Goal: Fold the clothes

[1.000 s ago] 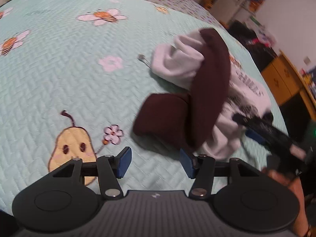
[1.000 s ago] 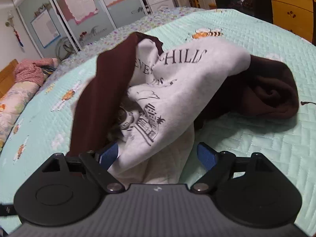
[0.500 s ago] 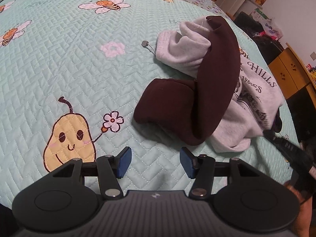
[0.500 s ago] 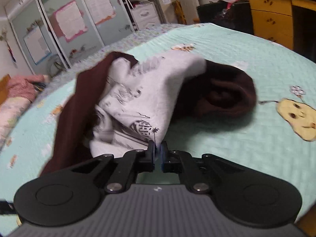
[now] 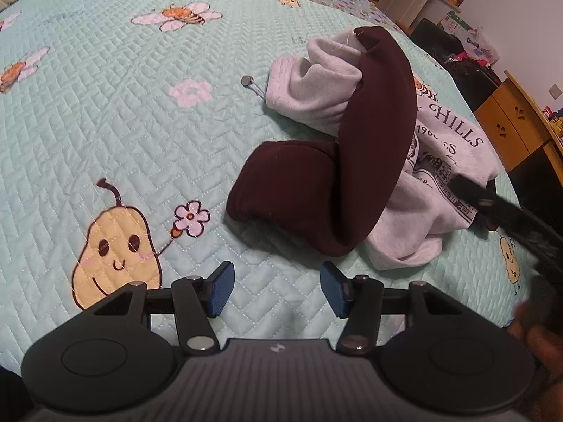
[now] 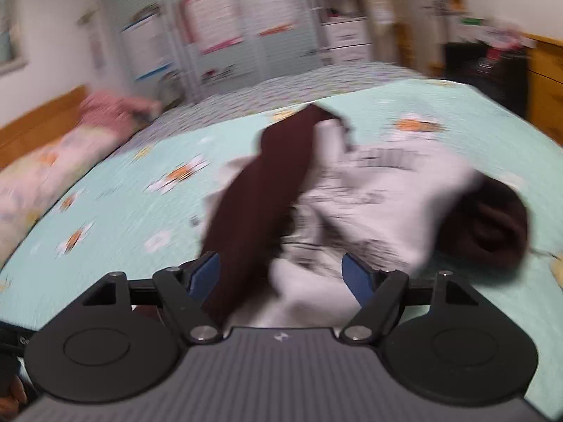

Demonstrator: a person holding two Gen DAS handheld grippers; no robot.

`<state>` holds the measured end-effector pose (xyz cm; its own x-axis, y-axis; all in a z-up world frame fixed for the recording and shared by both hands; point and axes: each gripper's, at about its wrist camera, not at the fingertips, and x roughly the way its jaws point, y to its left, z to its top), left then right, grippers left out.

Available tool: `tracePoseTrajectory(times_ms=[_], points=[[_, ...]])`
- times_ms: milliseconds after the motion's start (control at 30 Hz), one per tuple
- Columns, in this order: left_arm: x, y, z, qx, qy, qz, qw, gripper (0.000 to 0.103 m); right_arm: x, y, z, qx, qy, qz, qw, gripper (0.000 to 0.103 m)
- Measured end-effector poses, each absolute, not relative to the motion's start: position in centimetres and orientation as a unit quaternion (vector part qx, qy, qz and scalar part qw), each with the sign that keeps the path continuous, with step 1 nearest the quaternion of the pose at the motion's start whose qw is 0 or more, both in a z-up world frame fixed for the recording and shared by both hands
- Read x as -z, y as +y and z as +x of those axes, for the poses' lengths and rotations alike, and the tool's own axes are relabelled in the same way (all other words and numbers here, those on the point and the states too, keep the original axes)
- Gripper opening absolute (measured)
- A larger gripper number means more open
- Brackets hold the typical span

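Left wrist view: we see the left gripper [image 5: 274,290] low over the bed quilt [image 5: 105,133], its blue ribbed pads spread with only quilt between them.
Sweatshirt: we find the grey-and-maroon sweatshirt [image 5: 352,147] crumpled in a heap on the bed, just ahead of our left gripper and apart from it.
Sweatshirt fabric: soft fleece; the grey body carries dark print reading "HILLS", and a maroon sleeve [image 5: 376,133] arches over the heap in a thick curved band.
Cuff end: another maroon part lies rounded and folded flat on the quilt, nearest to us.
Drawstring: a thin cord with a small round metal tip [image 5: 247,80] trails from the grey ribbed edge.
Quilt: pale mint, stitched in a herringbone pattern, with a smiling pear [image 5: 112,246], bees and flowers.
Right gripper: in the blurred right wrist view our right gripper [image 6: 281,276] has its jaws opening wide; maroon and grey cloth lies between them, and we cannot tell whether a pad touches it.
Containers: a yellow wooden drawer cabinet [image 5: 510,126] stands past the bed, drawers closed, contents hidden from us.
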<state>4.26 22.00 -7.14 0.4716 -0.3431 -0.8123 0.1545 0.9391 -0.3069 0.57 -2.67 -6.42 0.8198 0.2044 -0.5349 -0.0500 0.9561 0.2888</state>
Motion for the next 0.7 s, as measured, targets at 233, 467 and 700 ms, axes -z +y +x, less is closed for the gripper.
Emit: tracePoseTrajectory(times_ms=[233,467,700], points=[[6.9,23.1,5.0,0.132,0.475,-0.085,0.866,0.058,11.4,-3.1,2.3,-0.028,0.412,0.073,0.908,0.052],[7.5,24.1,7.3,0.111,0.465,-0.111,0.871,0.058,7.1,2.4,1.7,-0.093,0.388,-0.059,0.915,0.062],[6.2,21.8,9.1,0.161,0.426,-0.067,0.888,0.058,8.6,1.5,4.3,-0.096,0.441,-0.104,0.886,0.069]])
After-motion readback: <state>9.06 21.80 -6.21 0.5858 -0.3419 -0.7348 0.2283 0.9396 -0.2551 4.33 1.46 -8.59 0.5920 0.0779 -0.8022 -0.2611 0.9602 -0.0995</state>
